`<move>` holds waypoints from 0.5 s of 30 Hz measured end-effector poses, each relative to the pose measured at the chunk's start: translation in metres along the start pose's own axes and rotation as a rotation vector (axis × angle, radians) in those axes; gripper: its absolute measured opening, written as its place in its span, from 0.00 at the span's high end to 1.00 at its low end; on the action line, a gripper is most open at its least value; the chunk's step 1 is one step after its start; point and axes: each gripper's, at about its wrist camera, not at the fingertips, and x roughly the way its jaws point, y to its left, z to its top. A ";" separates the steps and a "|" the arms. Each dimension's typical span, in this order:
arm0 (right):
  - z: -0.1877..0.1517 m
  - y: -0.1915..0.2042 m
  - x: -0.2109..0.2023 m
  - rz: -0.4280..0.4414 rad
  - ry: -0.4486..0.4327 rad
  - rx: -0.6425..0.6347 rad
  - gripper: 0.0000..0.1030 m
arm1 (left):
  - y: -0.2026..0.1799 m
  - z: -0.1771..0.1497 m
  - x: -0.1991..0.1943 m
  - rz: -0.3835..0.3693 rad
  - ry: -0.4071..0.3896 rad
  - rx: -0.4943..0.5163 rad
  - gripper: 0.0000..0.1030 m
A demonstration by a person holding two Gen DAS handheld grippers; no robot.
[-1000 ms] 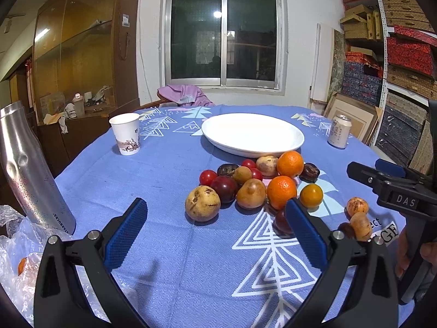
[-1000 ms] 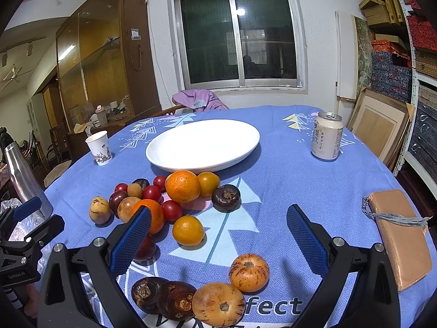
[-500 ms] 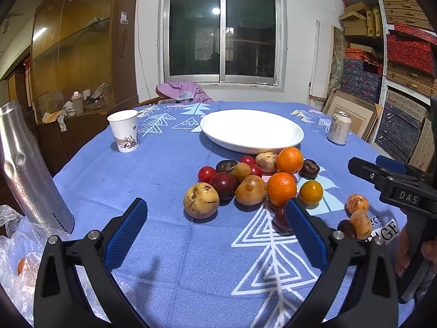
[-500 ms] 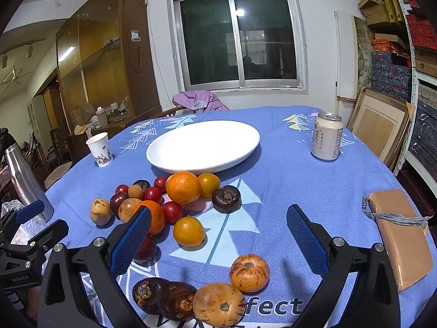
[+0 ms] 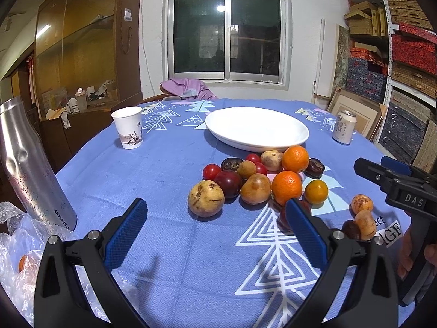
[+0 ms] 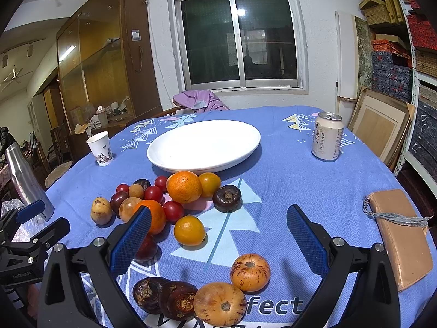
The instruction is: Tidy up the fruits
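A pile of mixed fruit lies on the blue tablecloth before a bare white plate [image 5: 256,129] [image 6: 203,145]: oranges [image 5: 286,187] [image 6: 183,186], small red fruits [image 5: 211,171], a brown pear-like fruit [image 5: 206,198], dark mangosteens [image 6: 227,198]. Nearer the front edge lie two speckled orange fruits [image 6: 250,272] and two mangosteens [image 6: 164,295]. My left gripper [image 5: 215,227] hovers open and holds nothing, short of the pile. Open and holding nothing too, my right gripper [image 6: 218,239] hangs above the near fruits; in the left wrist view it shows at the right [image 5: 382,172], held by a hand.
A paper cup [image 5: 128,127] stands at the left, a drink can [image 6: 326,136] at the right. A steel bottle [image 5: 30,169] and a plastic bag [image 5: 16,248] sit at the near left edge. A tan wallet [image 6: 398,235] lies at the right. A chair with purple cloth [image 6: 199,99] stands beyond.
Both grippers stay open. The left wrist view has shifted slightly, with the fruit pile a little higher in frame. The right view is nearly unchanged.
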 end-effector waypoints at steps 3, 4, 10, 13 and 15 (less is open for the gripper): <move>0.001 0.001 0.000 0.001 -0.001 0.001 0.03 | 0.001 0.000 0.000 0.001 -0.001 0.000 0.04; 0.000 0.001 0.000 0.001 -0.001 0.001 0.03 | 0.001 0.000 0.000 0.001 -0.001 0.000 0.04; 0.000 0.000 0.000 0.000 -0.001 0.000 0.03 | 0.001 0.000 0.000 0.003 0.001 0.000 0.04; 0.000 0.000 0.000 0.000 -0.001 0.000 0.03 | 0.002 0.000 0.001 0.004 0.001 -0.001 0.04; 0.000 0.000 0.000 0.000 0.000 0.001 0.03 | 0.002 0.000 0.001 0.003 0.001 -0.001 0.04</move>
